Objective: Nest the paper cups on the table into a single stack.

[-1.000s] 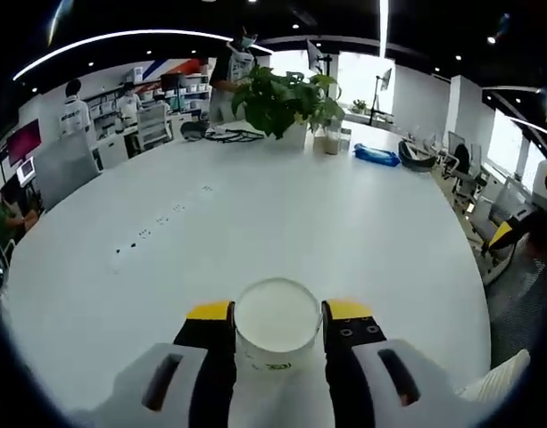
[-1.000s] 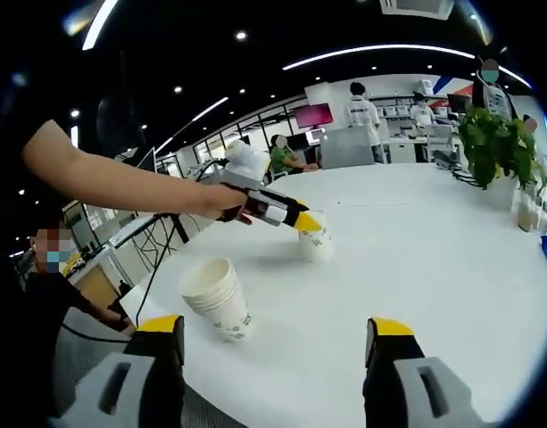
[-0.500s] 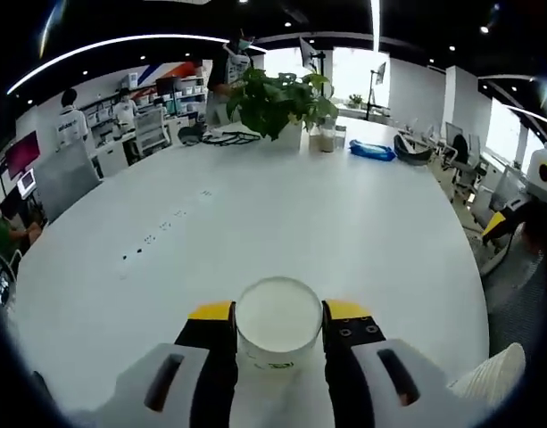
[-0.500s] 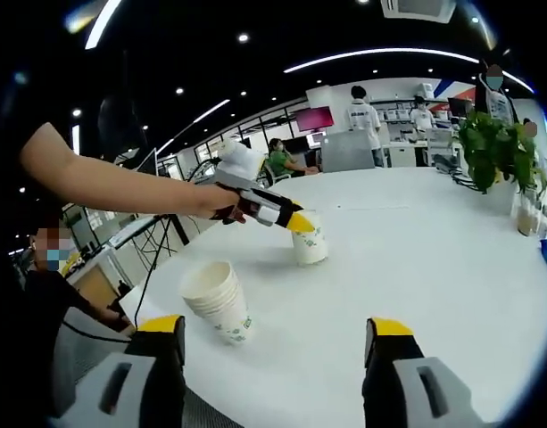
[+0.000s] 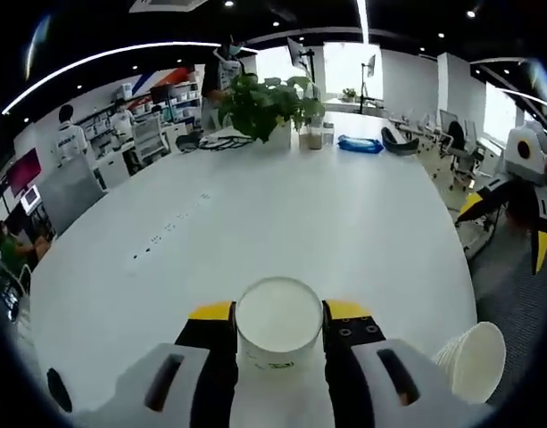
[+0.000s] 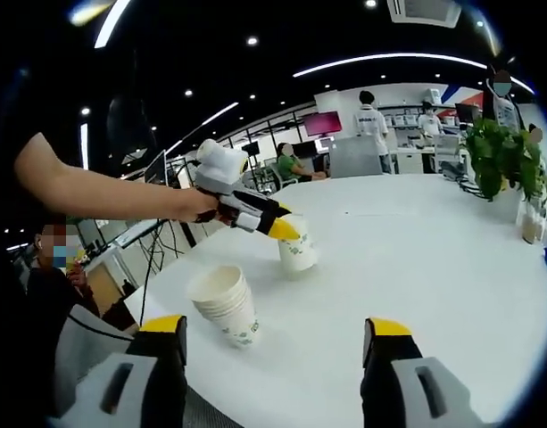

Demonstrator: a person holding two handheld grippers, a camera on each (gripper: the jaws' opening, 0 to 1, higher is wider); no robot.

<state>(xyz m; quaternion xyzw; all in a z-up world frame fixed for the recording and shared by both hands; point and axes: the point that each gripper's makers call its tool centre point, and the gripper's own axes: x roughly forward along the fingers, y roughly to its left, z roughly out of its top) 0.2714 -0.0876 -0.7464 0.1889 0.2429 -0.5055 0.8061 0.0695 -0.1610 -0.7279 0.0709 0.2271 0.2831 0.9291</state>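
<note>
A cup (image 5: 277, 325) is gripped between the left gripper's (image 5: 277, 314) jaws above the table (image 5: 344, 214). Right gripper (image 6: 278, 332) held agape; stack (image 6: 227, 305) stands on table near edge.

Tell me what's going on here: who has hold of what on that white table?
A person is working with two hand-held grippers at a big white table. The left gripper is shut on a single paper cup, and in the right gripper view that cup is off the table surface. The right gripper is open and holds nothing. A stack of nested cups stands on the table near it. The held cup has not yet gone onto the stack.
</note>
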